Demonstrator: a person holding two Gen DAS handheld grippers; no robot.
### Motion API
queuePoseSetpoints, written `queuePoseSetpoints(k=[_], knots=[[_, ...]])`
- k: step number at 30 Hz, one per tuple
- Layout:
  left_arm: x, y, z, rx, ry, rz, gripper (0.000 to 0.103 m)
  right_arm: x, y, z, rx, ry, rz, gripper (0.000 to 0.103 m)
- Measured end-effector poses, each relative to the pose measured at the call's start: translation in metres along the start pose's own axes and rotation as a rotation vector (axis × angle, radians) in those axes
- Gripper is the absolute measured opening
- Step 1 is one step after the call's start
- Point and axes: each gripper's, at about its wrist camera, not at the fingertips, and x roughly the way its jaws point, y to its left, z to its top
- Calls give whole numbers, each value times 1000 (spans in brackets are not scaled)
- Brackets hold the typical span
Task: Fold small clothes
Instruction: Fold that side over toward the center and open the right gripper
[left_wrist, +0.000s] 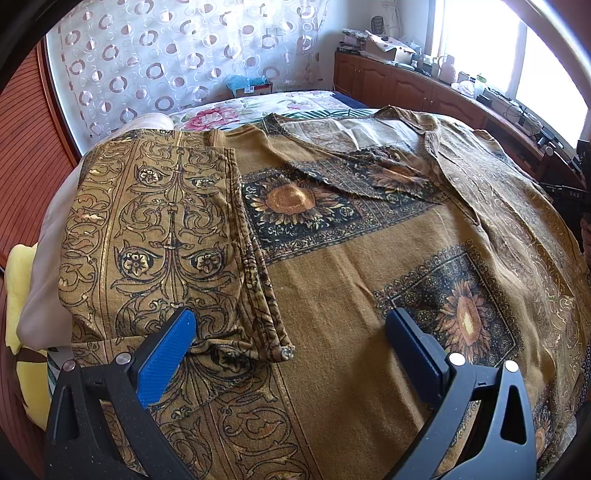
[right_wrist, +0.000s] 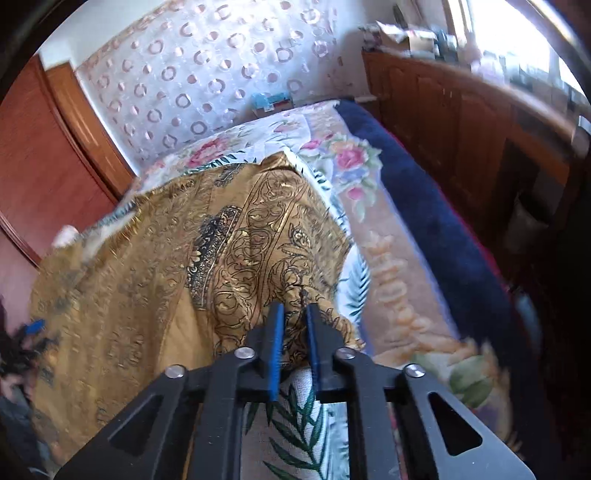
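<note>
A mustard-gold shirt (left_wrist: 332, 266) with black scrollwork and sunflower panels lies spread on the bed. Its left side is folded inward over the body (left_wrist: 155, 236), and the collar (left_wrist: 436, 136) lies at the far right. My left gripper (left_wrist: 291, 339) is open and empty, just above the shirt's near part. My right gripper (right_wrist: 295, 325) is shut on a bunched edge of the shirt (right_wrist: 258, 240) and holds it lifted off the bed. The right wrist view is blurred by motion. The right gripper shows as a dark shape at the left wrist view's right edge (left_wrist: 576, 192).
A floral bedspread (right_wrist: 354, 162) covers the bed, with a navy blanket (right_wrist: 436, 221) along its right side. Wooden cabinets (left_wrist: 406, 85) with clutter stand under the window. A circle-patterned curtain (left_wrist: 177, 55) hangs behind. A yellow cloth (left_wrist: 22, 295) lies at the left.
</note>
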Motion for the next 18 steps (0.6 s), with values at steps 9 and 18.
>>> queuePoseSetpoints(k=[9, 18], knots=[[0, 0, 0, 0, 0, 0, 103, -37, 52, 14, -224, -159, -87, 3], [0, 0, 0, -1, 0, 0, 103, -26, 127, -13, -416, -150, 29, 3]])
